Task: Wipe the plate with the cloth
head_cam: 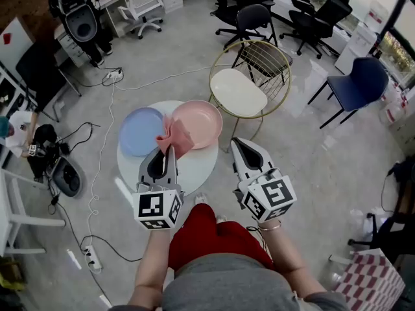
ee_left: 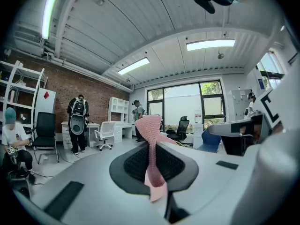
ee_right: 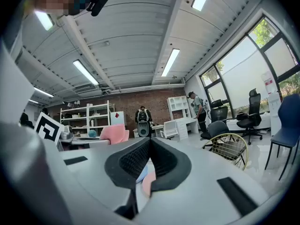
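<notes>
On a small round white table (head_cam: pixel 202 168) a blue plate (head_cam: pixel 139 132) lies at the left and a pink plate (head_cam: pixel 202 121) at the right, side by side. My left gripper (head_cam: pixel 172 149) (ee_left: pixel 152 146) is shut on a pink cloth (head_cam: pixel 176 137) (ee_left: pixel 151 125). It holds the cloth up over the near-left rim of the pink plate, and the bunched cloth sticks up between the jaws. My right gripper (head_cam: pixel 237 142) (ee_right: pixel 150 142) is shut and empty, hanging past the table's right edge. The cloth (ee_right: pixel 114 133) shows at the left of the right gripper view.
A gold wire chair (head_cam: pixel 248 83) with a white seat stands just behind the table. Cables and a power strip (head_cam: pixel 91 258) lie on the floor at the left. Black office chairs (head_cam: pixel 254 18) and a blue chair (head_cam: pixel 362 83) stand farther back. People stand by distant desks.
</notes>
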Motion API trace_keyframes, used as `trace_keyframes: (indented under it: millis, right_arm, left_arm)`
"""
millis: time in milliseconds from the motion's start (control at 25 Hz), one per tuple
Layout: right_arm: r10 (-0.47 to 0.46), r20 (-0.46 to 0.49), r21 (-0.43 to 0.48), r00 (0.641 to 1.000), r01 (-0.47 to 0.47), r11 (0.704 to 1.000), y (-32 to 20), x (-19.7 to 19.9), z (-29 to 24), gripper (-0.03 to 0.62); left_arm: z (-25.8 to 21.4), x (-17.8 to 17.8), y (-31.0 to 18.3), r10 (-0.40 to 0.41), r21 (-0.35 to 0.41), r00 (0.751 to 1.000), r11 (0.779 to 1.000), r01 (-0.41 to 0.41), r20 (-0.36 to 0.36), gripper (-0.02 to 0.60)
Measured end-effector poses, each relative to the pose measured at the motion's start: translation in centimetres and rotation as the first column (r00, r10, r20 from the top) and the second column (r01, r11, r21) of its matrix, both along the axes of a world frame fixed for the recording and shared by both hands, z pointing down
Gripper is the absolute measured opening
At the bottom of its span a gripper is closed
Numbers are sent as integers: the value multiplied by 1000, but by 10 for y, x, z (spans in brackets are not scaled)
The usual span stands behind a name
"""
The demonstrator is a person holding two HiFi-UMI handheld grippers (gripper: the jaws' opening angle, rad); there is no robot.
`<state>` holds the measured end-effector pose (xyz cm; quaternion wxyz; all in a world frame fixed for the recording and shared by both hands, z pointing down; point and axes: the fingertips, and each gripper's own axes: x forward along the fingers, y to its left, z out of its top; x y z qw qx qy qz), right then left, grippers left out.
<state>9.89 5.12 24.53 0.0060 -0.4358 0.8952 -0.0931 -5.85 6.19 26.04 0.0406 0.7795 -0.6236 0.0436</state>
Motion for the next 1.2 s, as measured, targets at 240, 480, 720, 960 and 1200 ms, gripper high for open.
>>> trace_keyframes:
  millis: [240, 480, 720, 960, 1200]
  right_arm:
    - [1, -43, 19, 999, 0, 1000, 13, 4, 1, 28]
    - [-20, -43, 35, 999, 22, 999, 24, 5, 4, 28]
    - [-5, -37, 36, 999, 6, 999, 31, 8, 1, 28]
    - [-15, -37, 44, 999, 17, 999, 36, 8, 3, 28]
    - [-24, -32, 58, 999, 26, 998, 43, 6, -2, 28]
  left_arm:
    - [-1, -3, 17, -22, 7, 1000, 1000, 22, -10, 32]
    - [2, -1, 29, -28, 8, 1000, 1000, 29, -11, 32]
    - [0, 4, 36, -18, 10, 1000, 1000, 18, -14, 32]
    - [-3, 5, 41, -17, 12, 1000, 1000, 17, -26, 32]
    - [-6, 4, 47, -17, 22, 1000, 1000, 17, -20, 32]
